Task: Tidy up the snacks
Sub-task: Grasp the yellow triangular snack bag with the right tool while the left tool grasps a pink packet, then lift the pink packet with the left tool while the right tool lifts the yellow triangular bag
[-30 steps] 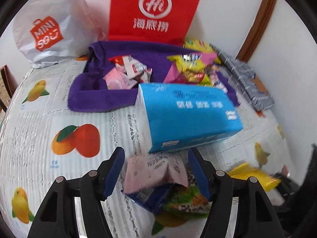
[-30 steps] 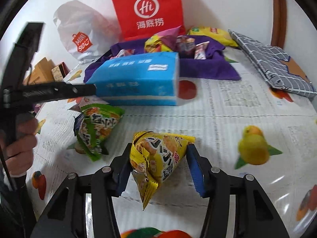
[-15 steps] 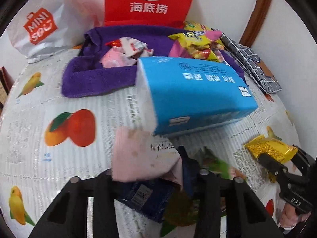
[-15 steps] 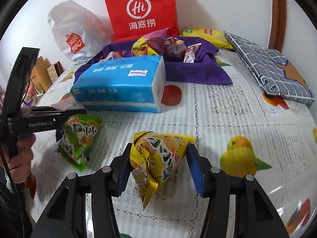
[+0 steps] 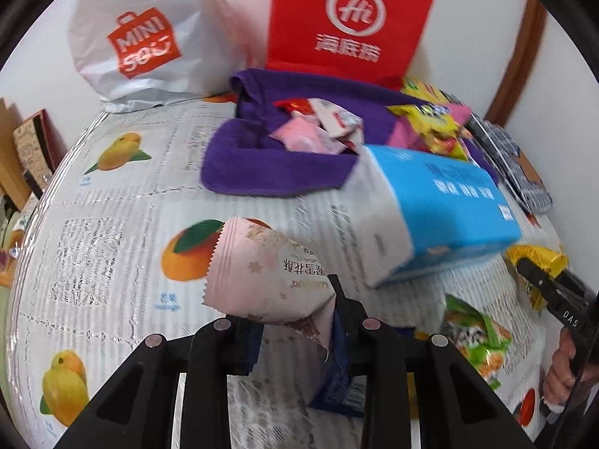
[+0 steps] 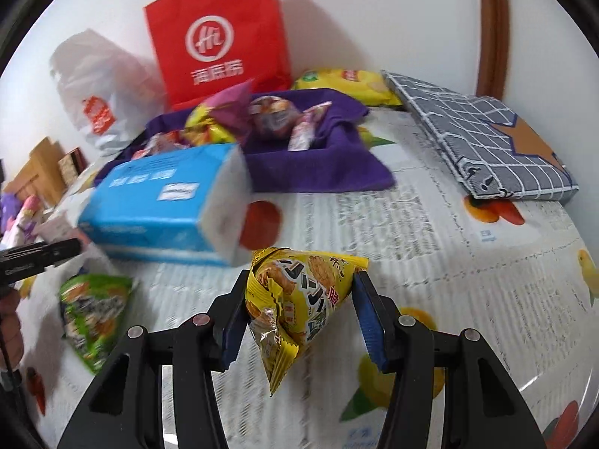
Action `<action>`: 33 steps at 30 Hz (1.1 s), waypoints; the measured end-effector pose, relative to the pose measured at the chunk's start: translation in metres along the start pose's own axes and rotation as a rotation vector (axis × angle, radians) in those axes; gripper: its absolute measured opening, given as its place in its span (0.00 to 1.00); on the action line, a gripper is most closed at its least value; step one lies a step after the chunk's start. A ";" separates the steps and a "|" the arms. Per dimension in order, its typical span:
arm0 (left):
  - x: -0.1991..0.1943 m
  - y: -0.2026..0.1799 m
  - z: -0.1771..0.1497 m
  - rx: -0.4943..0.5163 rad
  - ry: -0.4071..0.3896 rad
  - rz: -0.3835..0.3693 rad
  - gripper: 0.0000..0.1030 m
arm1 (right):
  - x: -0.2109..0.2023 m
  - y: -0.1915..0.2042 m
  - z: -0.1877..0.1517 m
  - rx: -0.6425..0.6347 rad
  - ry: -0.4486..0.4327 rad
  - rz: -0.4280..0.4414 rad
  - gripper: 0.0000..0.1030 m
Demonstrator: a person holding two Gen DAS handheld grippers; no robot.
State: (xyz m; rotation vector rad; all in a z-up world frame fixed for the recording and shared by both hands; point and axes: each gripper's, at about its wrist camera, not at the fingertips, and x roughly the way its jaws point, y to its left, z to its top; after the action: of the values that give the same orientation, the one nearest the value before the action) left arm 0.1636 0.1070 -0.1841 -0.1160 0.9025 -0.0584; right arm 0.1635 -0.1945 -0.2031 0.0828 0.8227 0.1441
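My left gripper (image 5: 295, 318) pinches a pink snack packet (image 5: 269, 273) and a dark blue packet (image 5: 337, 381) under it, both lifted off the tablecloth; its jaws are still closing on them. My right gripper (image 6: 299, 310) is shut on a yellow triangular snack packet (image 6: 299, 295), held above the table. A purple cloth tray (image 5: 262, 172) with several snacks stands at the back, also seen in the right wrist view (image 6: 318, 172). A green snack packet (image 6: 93, 310) lies on the table between the grippers.
A blue tissue pack (image 5: 441, 217) lies in front of the tray. Behind the tray stand a red paper bag (image 5: 352, 22) and a white shopping bag (image 5: 142, 37). A grey checked pouch (image 6: 483, 138) and a yellow chip bag (image 6: 348, 82) lie at the right.
My left gripper has shut on the pink and dark blue packets and lifted them off the green one. Both grippers have moved forward toward the purple tray; the right still grips the yellow packet.
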 end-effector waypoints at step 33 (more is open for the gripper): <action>0.012 0.007 -0.005 -0.049 -0.067 0.039 0.30 | 0.019 0.010 0.004 -0.042 0.060 0.022 0.53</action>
State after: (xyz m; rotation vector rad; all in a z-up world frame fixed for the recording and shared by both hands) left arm 0.1677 0.1125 -0.1975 -0.1454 0.8393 0.0042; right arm 0.1781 -0.1818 -0.2125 0.0476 0.8788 0.1852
